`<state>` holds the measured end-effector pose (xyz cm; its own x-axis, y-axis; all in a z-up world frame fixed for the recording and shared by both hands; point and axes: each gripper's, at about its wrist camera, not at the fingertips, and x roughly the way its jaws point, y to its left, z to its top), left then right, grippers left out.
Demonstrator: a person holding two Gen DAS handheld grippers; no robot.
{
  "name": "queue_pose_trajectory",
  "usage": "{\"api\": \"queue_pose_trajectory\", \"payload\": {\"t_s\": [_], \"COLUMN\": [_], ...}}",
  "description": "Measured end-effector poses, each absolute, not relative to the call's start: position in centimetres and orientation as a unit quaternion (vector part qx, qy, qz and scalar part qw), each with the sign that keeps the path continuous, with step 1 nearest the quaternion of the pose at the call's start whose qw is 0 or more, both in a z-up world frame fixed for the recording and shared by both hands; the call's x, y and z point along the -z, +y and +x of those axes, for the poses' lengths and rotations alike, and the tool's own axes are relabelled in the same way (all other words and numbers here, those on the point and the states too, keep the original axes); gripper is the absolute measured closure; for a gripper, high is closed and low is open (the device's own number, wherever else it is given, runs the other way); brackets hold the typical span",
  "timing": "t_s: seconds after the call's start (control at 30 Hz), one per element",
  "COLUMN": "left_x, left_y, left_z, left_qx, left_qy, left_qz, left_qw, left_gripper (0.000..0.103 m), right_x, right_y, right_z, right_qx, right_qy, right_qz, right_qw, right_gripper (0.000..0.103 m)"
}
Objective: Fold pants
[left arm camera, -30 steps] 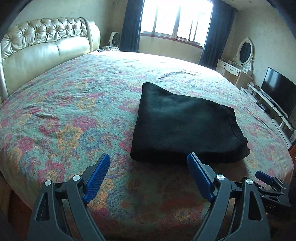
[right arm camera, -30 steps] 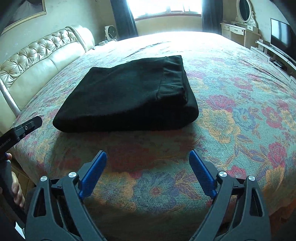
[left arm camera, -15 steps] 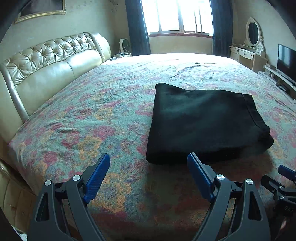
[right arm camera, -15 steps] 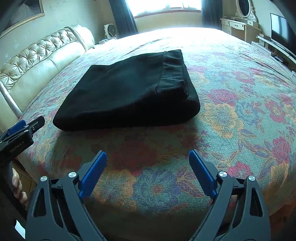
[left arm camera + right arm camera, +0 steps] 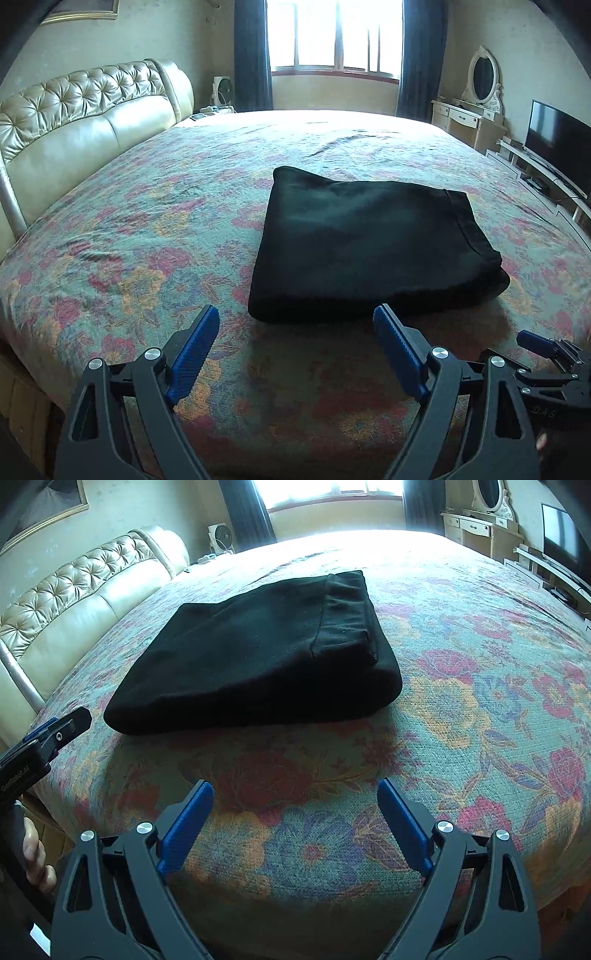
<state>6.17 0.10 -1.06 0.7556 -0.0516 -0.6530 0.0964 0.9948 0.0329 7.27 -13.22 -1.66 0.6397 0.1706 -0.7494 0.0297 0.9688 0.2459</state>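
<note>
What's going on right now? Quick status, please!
Both grippers open, empty. Black pants folded on bed. Nothing in the way.

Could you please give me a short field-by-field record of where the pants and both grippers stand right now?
pants: black pants folded into a compact stack, lying flat
surface: floral bedspread
left gripper: open, empty, just short of the stack's near edge
right gripper: open, empty, over bare bedspread, apart from the stack
contact: neither gripper's fingers touch the pants

Home bedroom: big bed (image 5: 147, 229) with floral spread, tufted headboard (image 5: 85, 110), dressing table (image 5: 469, 118), TV (image 5: 557, 147).
</note>
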Motion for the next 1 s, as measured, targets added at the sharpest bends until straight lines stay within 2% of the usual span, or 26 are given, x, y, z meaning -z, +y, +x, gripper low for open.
{"api": "queue_pose_trajectory", "payload": {"t_s": [0.77, 0.8, 0.83, 1.0], "left_x": [2.5, 2.6, 2.6, 2.1], "left_y": [-0.3, -0.3, -0.3, 0.1], "left_z": [5.9, 5.8, 5.8, 5.6], "left_qx": [0.030, 0.023, 0.017, 0.030], "left_qy": [0.383, 0.385, 0.386, 0.379], "left_qz": [0.011, 0.011, 0.007, -0.010], "left_qw": [0.923, 0.923, 0.922, 0.925], "left_gripper": [0.019, 0.018, 0.013, 0.013], "right_x": [0.1, 0.1, 0.1, 0.4], "right_y": [-13.9, -13.9, -13.9, -13.8], "right_z": [7.7, 7.7, 7.7, 7.7], "right_qx": [-0.032, -0.032, -0.032, -0.034], "right_qy": [0.409, 0.409, 0.409, 0.412], "right_qz": [0.117, 0.117, 0.117, 0.115], "right_qw": [0.905, 0.905, 0.905, 0.903], "right_gripper": [0.012, 0.012, 0.012, 0.012]}}
